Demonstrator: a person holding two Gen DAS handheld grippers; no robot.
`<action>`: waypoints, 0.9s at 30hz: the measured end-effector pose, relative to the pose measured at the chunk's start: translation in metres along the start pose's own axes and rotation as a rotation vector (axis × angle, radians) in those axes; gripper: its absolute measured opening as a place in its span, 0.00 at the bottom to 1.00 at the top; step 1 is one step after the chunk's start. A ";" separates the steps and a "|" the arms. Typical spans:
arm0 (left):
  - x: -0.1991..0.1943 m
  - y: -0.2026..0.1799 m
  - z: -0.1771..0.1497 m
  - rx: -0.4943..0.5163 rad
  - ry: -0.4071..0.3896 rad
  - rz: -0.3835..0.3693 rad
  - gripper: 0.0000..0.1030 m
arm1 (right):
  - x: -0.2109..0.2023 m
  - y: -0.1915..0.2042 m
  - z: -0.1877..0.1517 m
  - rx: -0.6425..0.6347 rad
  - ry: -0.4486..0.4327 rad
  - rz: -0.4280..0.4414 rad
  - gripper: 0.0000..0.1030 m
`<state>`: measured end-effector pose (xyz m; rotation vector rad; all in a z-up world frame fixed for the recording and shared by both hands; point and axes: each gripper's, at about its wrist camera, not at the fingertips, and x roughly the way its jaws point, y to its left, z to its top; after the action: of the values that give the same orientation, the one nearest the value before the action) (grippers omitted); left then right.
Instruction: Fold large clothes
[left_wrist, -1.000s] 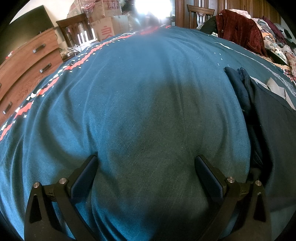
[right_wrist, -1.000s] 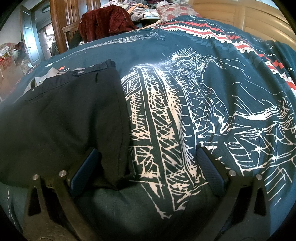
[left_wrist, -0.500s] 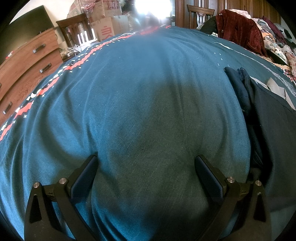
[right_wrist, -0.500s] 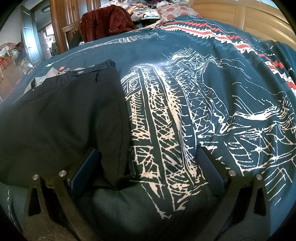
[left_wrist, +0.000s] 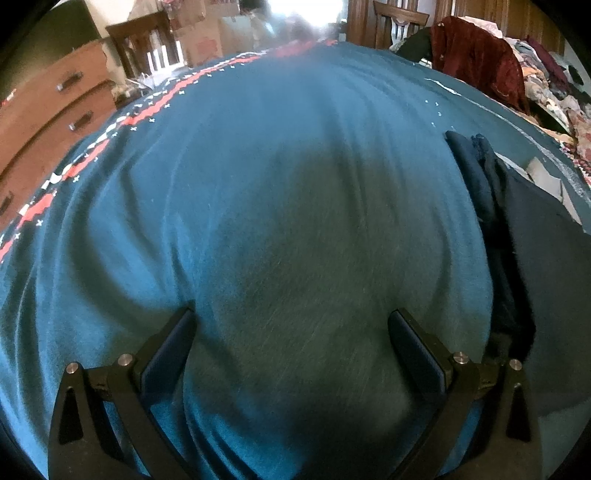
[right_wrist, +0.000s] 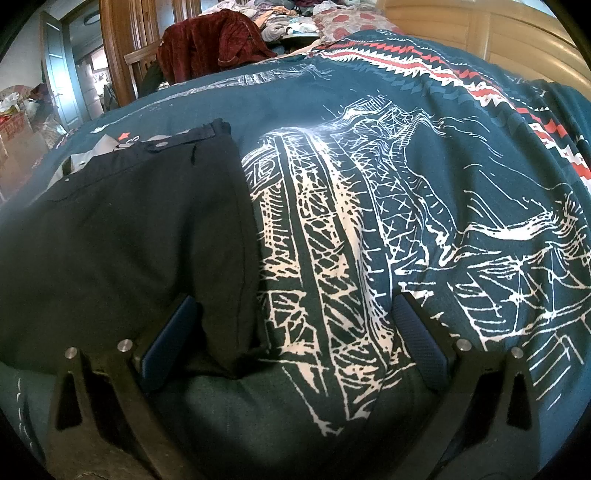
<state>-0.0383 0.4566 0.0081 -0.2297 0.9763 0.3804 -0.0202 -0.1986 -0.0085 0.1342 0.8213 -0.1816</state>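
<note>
We held the left gripper (left_wrist: 291, 332) low over the teal bedspread (left_wrist: 258, 166), jaws spread, nothing between them. Dark trousers (right_wrist: 122, 236) lay folded on the bedspread, waistband toward its far edge. Our right gripper (right_wrist: 295, 328) sat at the trousers' near corner, jaws spread, left finger (right_wrist: 170, 332) on the cloth, right finger (right_wrist: 421, 339) on the white print.

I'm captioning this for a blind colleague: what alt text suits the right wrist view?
An open right gripper hovers low over dark trousers lying on a teal bedspread printed with white line drawings. A maroon garment hangs on a chair behind.
</note>
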 end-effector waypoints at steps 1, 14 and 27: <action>-0.001 0.003 0.000 -0.006 -0.001 -0.014 1.00 | 0.000 0.001 0.000 -0.001 0.001 -0.001 1.00; -0.054 0.019 -0.006 -0.110 0.053 -0.251 0.96 | -0.010 0.003 0.012 -0.067 0.084 0.029 1.00; -0.029 -0.031 -0.043 -0.231 0.150 -0.664 0.59 | -0.120 0.047 0.030 -0.149 -0.097 0.098 0.99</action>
<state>-0.0724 0.4066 0.0099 -0.7756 0.9428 -0.1385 -0.0686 -0.1451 0.1029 0.0252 0.7268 -0.0342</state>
